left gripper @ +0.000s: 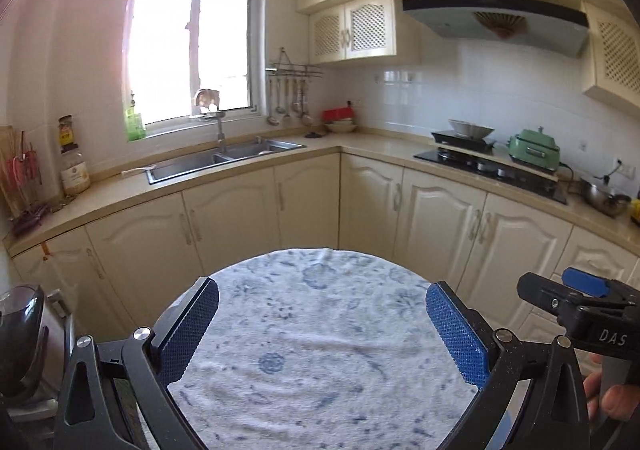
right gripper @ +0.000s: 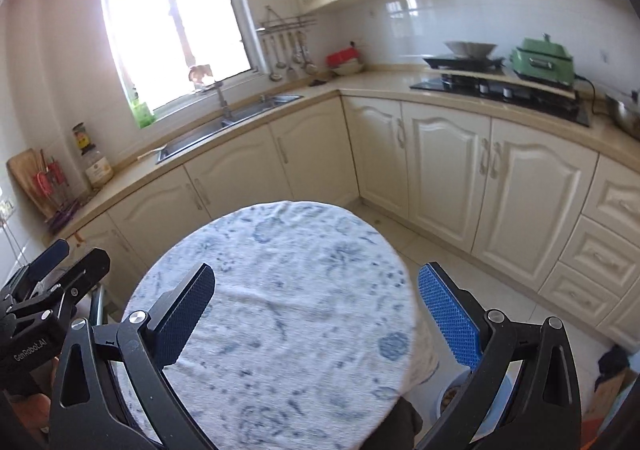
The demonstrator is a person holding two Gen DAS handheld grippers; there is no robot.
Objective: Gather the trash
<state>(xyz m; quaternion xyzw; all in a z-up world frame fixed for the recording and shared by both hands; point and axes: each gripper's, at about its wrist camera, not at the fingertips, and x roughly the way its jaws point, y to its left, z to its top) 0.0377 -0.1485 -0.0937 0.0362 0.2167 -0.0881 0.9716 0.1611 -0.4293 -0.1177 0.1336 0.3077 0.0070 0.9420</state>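
Both grippers hover over a round tabletop (left gripper: 320, 330) draped in a white cloth with a blue floral print. Left gripper (left gripper: 322, 334): jaws spread wide, blue pads facing each other across bare cloth, nothing between them. Right gripper (right gripper: 316, 314): jaws likewise spread wide and empty above the same tabletop. In the left wrist view the right gripper shows at the tabletop's right edge, with part of a hand (left gripper: 612, 398) on its handle; in the right wrist view the left gripper shows at the tabletop's left edge.

No trash can be made out on the visible cloth. A blue bowl (right gripper: 476, 406) sits on the floor just beside the tabletop's right side, partly hidden by the right gripper's finger; its contents are unclear.

Beyond the tabletop runs an L-shaped counter with cream cabinets. On it, from the far left: a jar (left gripper: 74, 174), a steel sink (left gripper: 224, 160) under the window, a stove (left gripper: 492, 170), and a green cooker (left gripper: 534, 148) at the stove's right end.
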